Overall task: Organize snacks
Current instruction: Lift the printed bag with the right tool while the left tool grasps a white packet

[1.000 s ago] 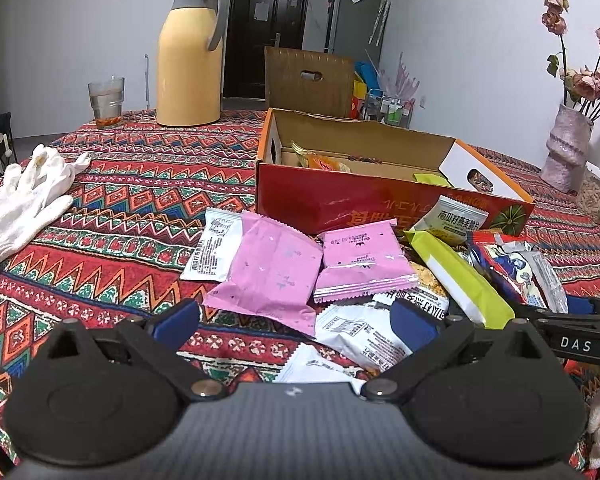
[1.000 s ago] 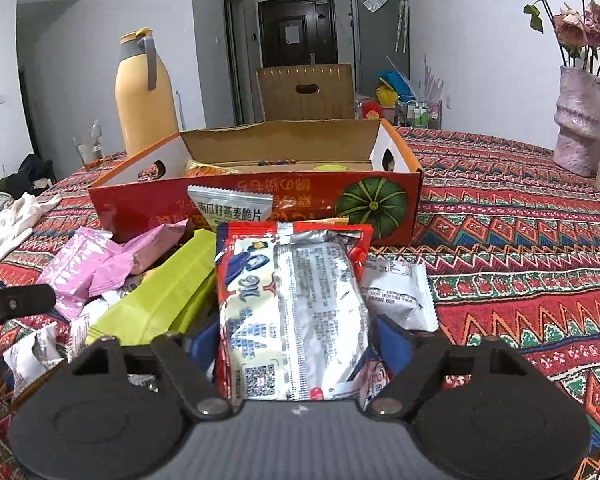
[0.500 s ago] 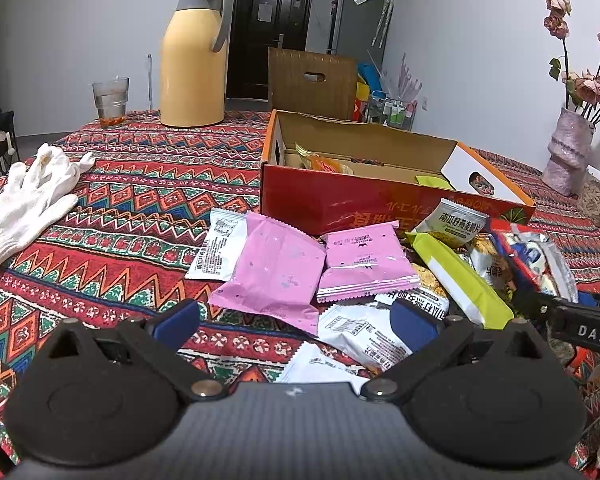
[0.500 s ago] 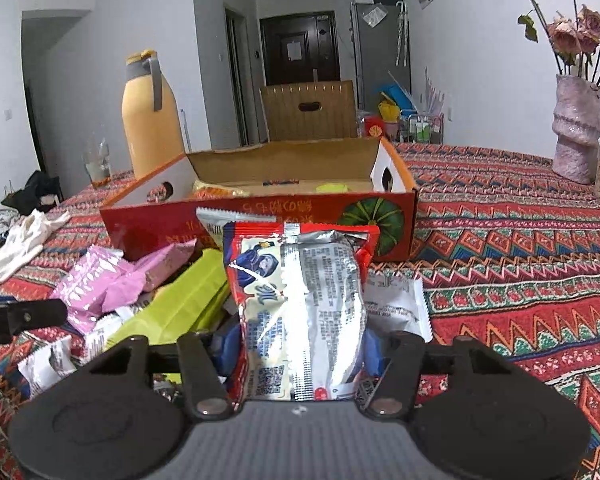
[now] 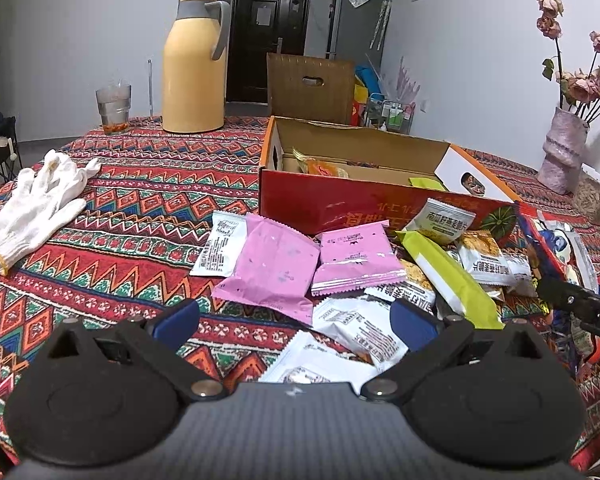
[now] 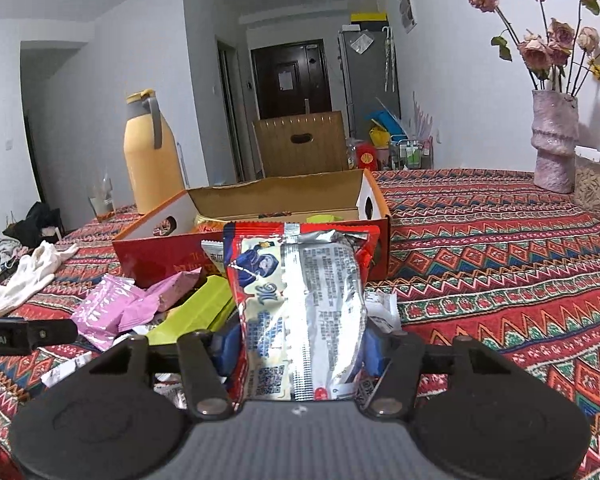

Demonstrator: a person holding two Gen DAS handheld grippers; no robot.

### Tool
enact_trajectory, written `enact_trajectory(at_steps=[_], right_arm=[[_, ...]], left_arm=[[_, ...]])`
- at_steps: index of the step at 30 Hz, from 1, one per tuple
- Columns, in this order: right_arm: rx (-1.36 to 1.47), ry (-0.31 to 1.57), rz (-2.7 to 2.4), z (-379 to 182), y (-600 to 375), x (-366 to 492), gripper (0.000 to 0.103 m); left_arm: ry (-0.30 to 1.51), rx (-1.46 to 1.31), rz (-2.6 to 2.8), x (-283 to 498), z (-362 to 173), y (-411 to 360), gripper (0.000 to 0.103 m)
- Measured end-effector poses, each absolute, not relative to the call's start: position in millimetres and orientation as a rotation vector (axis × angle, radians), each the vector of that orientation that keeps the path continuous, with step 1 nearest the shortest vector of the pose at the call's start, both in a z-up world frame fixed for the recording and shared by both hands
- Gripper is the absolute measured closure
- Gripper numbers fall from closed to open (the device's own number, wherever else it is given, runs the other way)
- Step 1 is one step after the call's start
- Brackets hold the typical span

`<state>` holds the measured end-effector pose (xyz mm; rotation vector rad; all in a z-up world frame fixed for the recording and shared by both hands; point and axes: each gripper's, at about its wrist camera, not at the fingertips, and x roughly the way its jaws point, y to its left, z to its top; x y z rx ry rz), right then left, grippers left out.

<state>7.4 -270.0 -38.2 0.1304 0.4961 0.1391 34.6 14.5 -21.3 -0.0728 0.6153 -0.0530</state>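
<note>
judging by the pile, you're early in the job: your right gripper (image 6: 300, 344) is clamped on the red-and-silver packet (image 6: 300, 304), lifted just in front of the cardboard box (image 6: 260, 196), its jaws having just been closing around it. your left gripper (image 5: 296, 320) hangs wide open and empty over the white sachets (image 5: 356, 328). inside the box only an orange packet (image 5: 320, 168) and a green one (image 5: 426, 182) show; pink packets (image 5: 276, 268) lie outside
</note>
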Motion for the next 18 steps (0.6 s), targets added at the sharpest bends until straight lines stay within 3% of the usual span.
enact_trajectory(at_steps=[18], right_arm=[[0.155, 0.479, 0.123, -41.9, -279.9, -34.4, 0.046]], left_arm=[[0.727, -0.013, -0.096, 25.7, -41.9, 1.5, 0.0]])
